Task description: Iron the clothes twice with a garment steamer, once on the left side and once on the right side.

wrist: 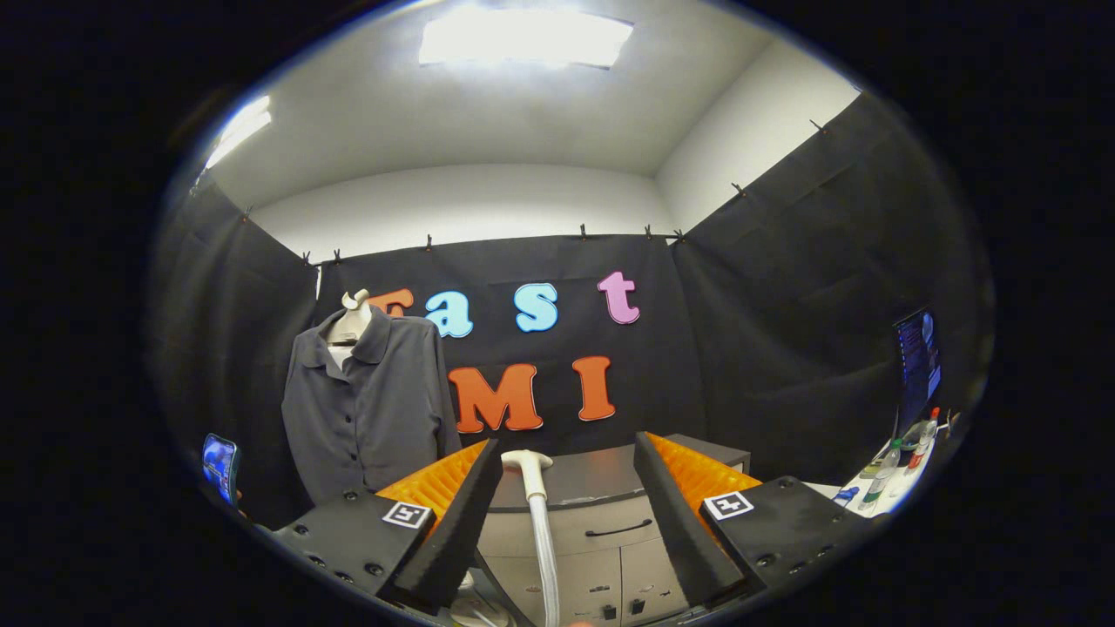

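Off to the side, beyond the right finger, we see a few bottles [884, 477] standing close together on a white table [858, 503]; they are too small for us to tell what is in them. A dark screen [916, 364] stands just behind them against the booth wall.

Ahead of us stands a grey cabinet [601, 544] with a drawer and doors, all closed, and a dark top.

Our gripper [566, 496] has its fingers [453, 522] spread wide apart, and they clamp nothing. Between them rises the steamer [533, 488], a white head on a pale hose that runs down toward us; it stands nearer the left finger than the right (we cannot tell whether it touches that finger or is merely just beside it). The right finger is well apart from it.

The shirt [370, 409], dark grey with a collar and a row of buttons down the front, hangs upright on a pale dummy [351, 318] beyond the left finger, against the black wall and to the side of the cabinet. It is well apart from the steamer and the fingers.

Farther out past the shirt, we see a phone [219, 466] with a lit screen.
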A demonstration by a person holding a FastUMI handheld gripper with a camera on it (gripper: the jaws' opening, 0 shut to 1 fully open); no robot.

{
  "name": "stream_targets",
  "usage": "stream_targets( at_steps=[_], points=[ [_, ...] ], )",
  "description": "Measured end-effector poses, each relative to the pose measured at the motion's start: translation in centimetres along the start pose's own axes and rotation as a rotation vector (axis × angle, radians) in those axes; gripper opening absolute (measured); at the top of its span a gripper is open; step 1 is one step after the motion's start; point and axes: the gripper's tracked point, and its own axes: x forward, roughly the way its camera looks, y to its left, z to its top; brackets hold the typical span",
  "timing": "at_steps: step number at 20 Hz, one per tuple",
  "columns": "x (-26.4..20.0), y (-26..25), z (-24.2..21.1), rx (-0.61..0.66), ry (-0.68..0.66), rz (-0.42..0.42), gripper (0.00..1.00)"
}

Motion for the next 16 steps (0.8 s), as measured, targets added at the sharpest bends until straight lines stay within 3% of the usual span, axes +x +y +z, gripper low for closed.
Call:
stream_targets(
  at_steps=[8, 16],
  points=[
    [0.3, 0.9, -0.4, -0.007, 0.006, 0.031, 0.98],
    [0.8, 0.2, -1.2, -0.034, 0.019, 0.01, 0.98]
  ],
)
